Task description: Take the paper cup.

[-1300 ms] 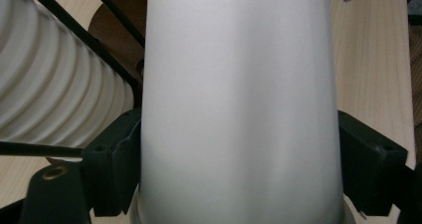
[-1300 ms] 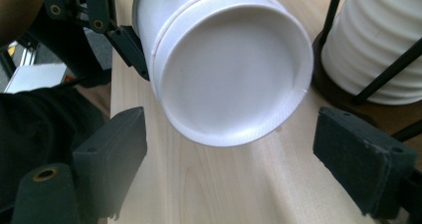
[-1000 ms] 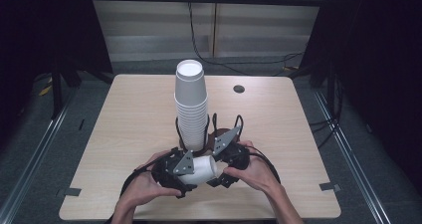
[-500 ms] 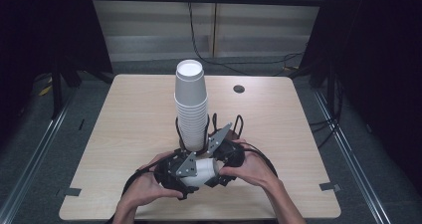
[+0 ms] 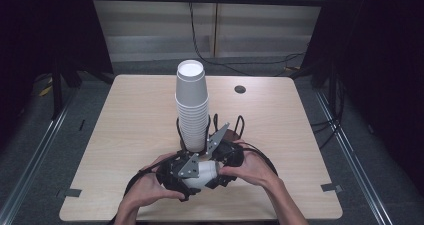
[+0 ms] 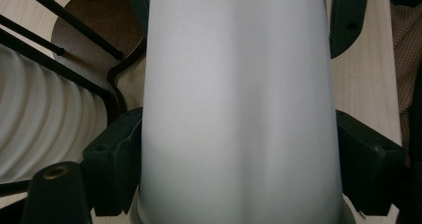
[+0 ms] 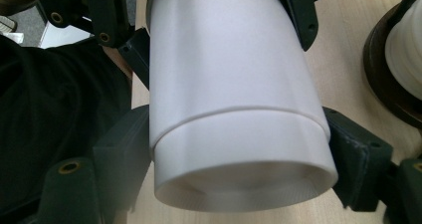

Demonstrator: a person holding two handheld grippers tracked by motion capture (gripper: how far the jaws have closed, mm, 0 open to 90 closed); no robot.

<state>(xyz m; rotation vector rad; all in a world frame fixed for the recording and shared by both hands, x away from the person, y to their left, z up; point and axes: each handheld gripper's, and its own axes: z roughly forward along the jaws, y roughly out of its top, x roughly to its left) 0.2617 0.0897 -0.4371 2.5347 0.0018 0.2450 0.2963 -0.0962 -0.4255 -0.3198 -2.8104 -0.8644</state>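
Observation:
Two nested white paper cups [image 5: 202, 174] lie level between my hands near the table's front edge. My left gripper [image 5: 192, 177] comes in from the left and my right gripper [image 5: 215, 167] from the right. In the left gripper view both jaws of my left gripper [image 6: 241, 164] press on the cup wall [image 6: 239, 84]. In the right gripper view my right gripper [image 7: 239, 154] clamps the nearer cup [image 7: 239, 149], and a seam marks where the farther cup [image 7: 219, 59] begins. A tall stack of white cups [image 5: 191, 105] stands upside down just behind.
The stack sits in a black wire holder [image 5: 216, 122] with a round dark base [image 7: 383, 69], close behind my grippers. The pale wood table [image 5: 125, 115] has a small dark hole [image 5: 240, 89] at the back right. Dark curtains hang on both sides.
My right gripper has shifted slightly to the left, closer to the left gripper, with the cups still between them. The left hand has kept still.

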